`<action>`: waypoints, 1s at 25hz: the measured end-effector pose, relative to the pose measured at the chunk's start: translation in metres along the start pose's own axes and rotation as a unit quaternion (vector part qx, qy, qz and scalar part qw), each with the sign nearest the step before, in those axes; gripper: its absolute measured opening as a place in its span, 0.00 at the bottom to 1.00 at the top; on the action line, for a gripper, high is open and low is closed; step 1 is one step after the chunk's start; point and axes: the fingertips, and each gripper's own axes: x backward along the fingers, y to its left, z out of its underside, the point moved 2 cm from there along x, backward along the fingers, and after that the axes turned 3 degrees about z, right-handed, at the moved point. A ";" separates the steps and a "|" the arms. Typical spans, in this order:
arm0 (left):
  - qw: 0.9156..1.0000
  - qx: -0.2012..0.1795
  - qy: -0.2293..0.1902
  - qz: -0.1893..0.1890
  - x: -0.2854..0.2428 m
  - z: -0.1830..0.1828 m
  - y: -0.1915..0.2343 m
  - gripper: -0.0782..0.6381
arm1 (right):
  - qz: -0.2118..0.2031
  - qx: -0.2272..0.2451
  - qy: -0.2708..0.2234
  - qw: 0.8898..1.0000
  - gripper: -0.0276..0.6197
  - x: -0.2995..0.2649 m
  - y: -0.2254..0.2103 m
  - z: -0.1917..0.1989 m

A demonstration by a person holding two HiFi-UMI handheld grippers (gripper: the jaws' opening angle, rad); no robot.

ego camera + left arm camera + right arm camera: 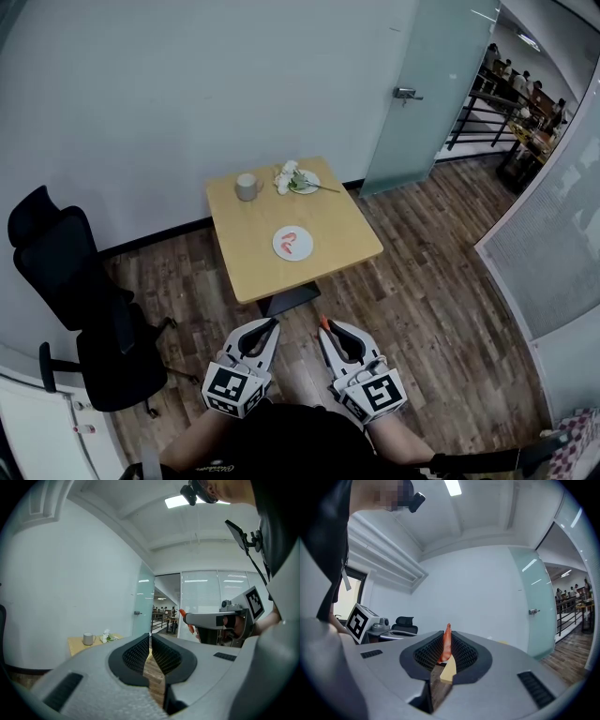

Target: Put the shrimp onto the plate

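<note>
1. The right gripper (pixel 446 641) is clenched on the shrimp (pixel 446 645). The shrimp stands upright between the pads, with one thin end poking above the tips. Little of it seems caught, so I would hold an even squeeze and avoid sudden swings while carrying it.
2. The left gripper (pixel 150 641) has its jaws pressed together on nothing. It has no part in this step and is best held low, out of the right one's path.
3. Both grippers hang close to the person's body over the wooden floor (pixel 441 309), well apart from the table (pixel 328 234). The step in hand is the approach, so walk in rather than stretch.
4. The white plate (pixel 303 251) sits near the table's front edge and already holds a plated shrimp (pixel 292 240). Aim for the bare part beside it, come down from above until the carried one nearly touches, then let go.
5. Farther back stand a mug (pixel 247 187) and a flower dish (pixel 298 180), and neither needs passing.
</note>
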 end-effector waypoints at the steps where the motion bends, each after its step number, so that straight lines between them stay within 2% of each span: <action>1: 1.000 0.000 -0.001 0.000 0.001 0.000 0.003 0.14 | 0.000 -0.001 0.001 1.000 0.12 -0.003 0.002 -0.001; 17: 1.000 -0.008 -0.017 0.011 0.030 -0.015 0.048 0.14 | 0.012 0.018 0.003 1.000 0.12 -0.039 0.042 -0.004; 25: 1.000 -0.004 -0.024 0.011 0.030 -0.017 0.049 0.14 | 0.012 0.023 -0.001 1.000 0.12 -0.040 0.042 -0.007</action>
